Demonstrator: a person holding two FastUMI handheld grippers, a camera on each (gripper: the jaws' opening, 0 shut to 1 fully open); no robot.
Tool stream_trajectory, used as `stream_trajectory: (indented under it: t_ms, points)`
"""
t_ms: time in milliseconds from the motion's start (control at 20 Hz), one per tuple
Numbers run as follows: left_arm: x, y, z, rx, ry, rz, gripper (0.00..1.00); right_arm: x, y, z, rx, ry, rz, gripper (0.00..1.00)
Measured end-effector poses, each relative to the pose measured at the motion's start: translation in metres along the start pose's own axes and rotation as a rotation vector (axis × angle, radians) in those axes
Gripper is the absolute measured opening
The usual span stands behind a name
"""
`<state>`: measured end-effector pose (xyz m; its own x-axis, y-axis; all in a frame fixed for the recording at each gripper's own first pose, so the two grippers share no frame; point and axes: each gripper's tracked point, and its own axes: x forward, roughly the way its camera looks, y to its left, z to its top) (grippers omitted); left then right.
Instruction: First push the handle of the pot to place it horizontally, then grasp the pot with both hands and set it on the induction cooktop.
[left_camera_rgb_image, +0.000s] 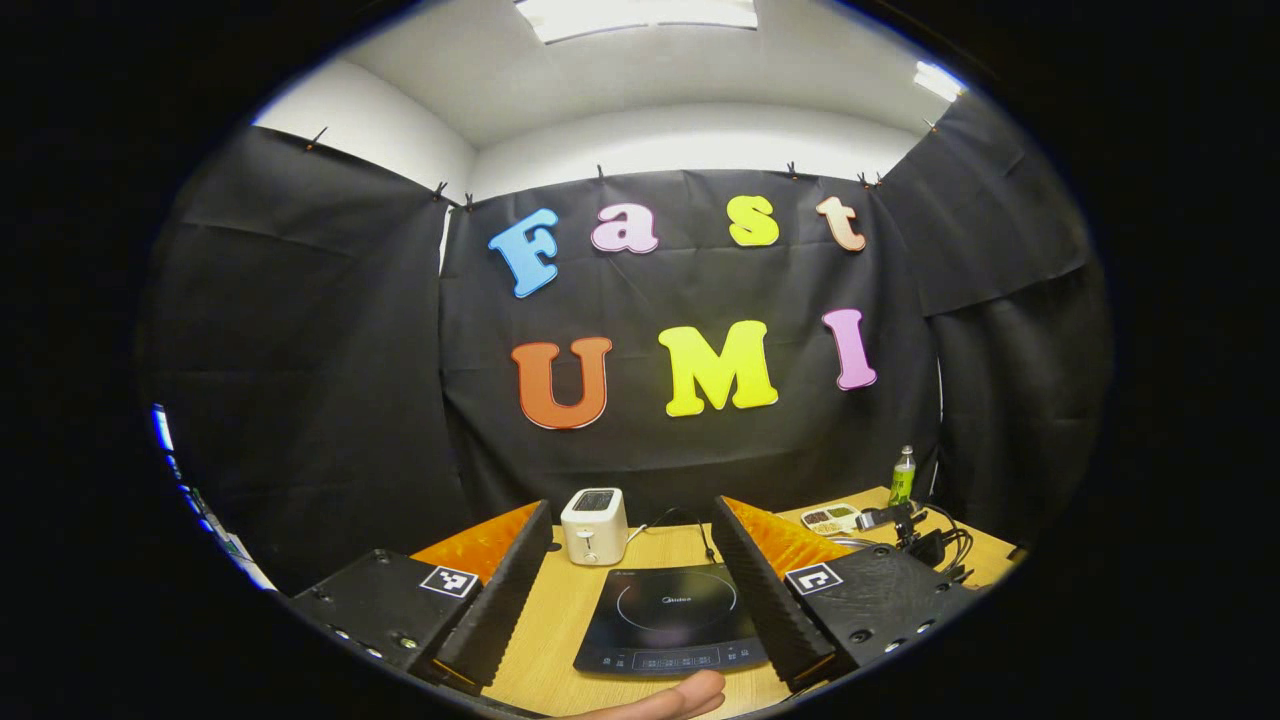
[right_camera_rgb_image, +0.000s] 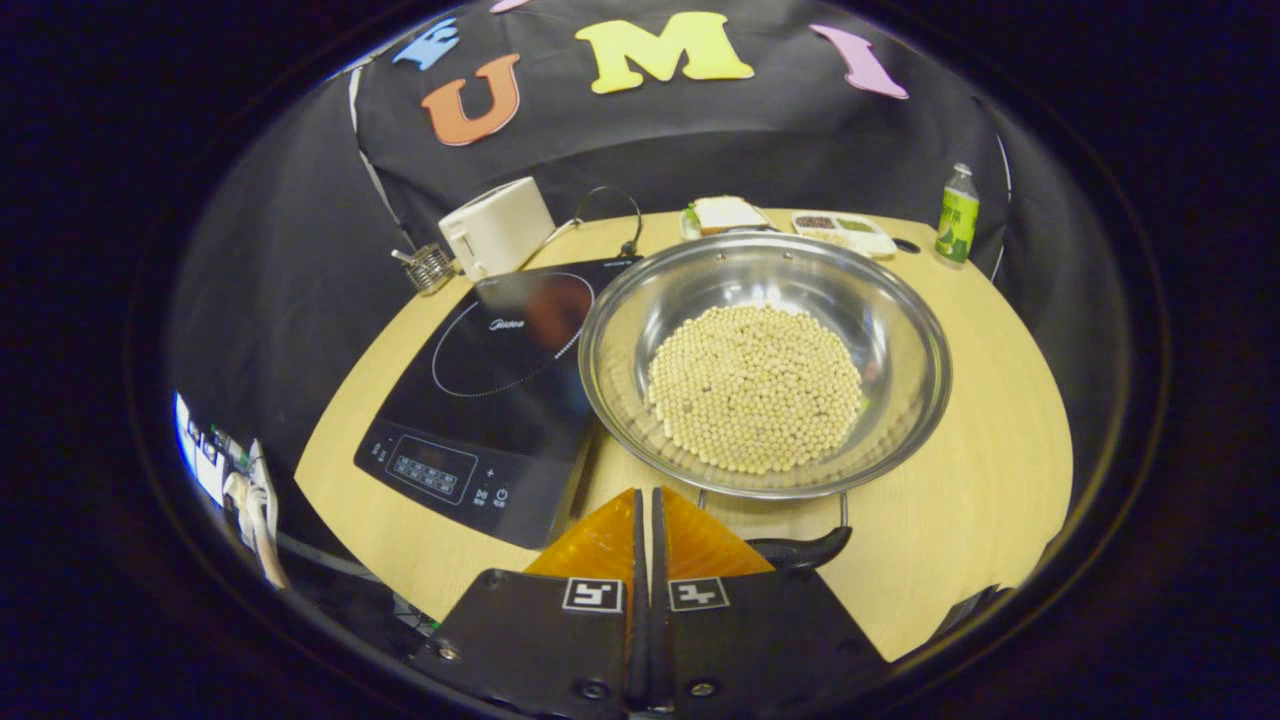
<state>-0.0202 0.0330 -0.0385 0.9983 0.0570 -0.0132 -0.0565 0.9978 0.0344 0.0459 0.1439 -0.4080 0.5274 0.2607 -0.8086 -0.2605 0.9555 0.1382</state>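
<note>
A wide steel pot holding pale round beans stands on the wooden table, right of the black induction cooktop and overlapping its right edge. The pot's black handle lies low at the near rim. My right gripper is shut with nothing between its fingers, its tips just short of the near rim and left of the handle. In the left gripper view, my left gripper is open wide above the table, and the cooktop lies between its fingers.
A white toaster and a small wire coil stand behind the cooktop. A sandwich plate, a divided tray and a green bottle line the far edge. Cables and an adapter lie at the right. A fingertip shows at the bottom.
</note>
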Motion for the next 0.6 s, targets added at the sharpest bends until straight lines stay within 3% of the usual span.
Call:
stream_trajectory:
  t_ms: [150,300,600]
  points:
    - [-0.002,-0.003,0.001,-0.01,-0.004,-0.013,0.96,-0.001,-0.001,-0.003,0.013,0.012,0.016,0.04]
    - [-0.003,-0.021,0.0,-0.059,0.004,-0.087,0.96,-0.001,-0.005,-0.005,0.012,0.007,0.012,0.01]
    - [-0.003,-0.012,0.004,-0.054,-0.018,-0.057,0.95,-0.006,-0.021,-0.007,-0.002,0.012,-0.002,0.04]
